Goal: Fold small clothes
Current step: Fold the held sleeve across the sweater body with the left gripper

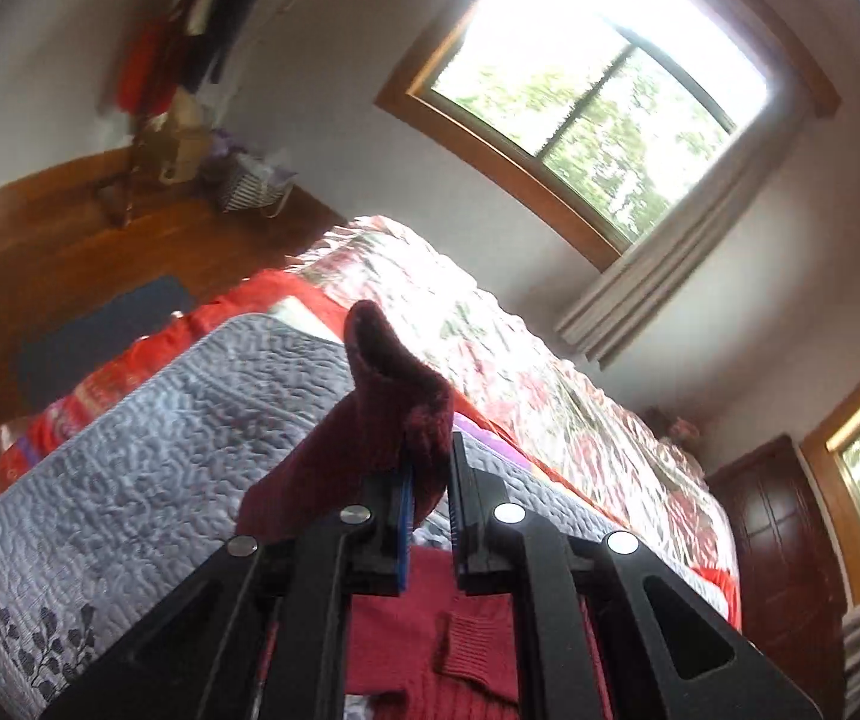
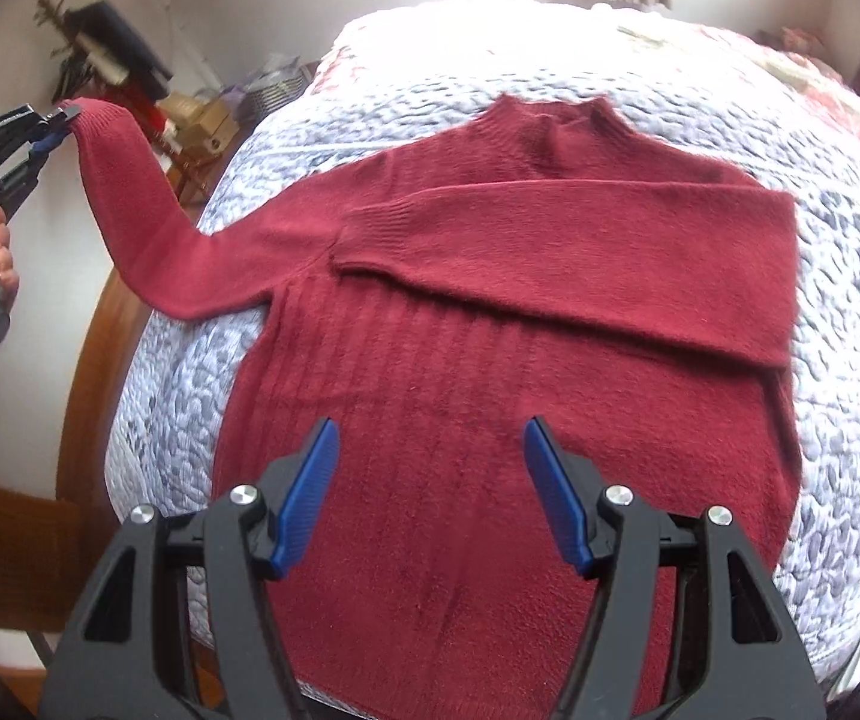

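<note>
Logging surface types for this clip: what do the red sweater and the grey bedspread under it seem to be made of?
Sweater: soft knitted yarn, probably wool or acrylic; matte and slightly fuzzy, with vertical ribbing on the body and ribbed cuffs.
Bedspread: quilted fabric, likely cotton or a blend; the puffy stitched swirls and printed leaf pattern suggest padding inside. Fibre content cannot be confirmed by sight.

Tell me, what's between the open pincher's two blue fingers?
Only the red sweater on the quilt, seen past the open right gripper. Nothing is gripped, as the right wrist view shows.
</note>
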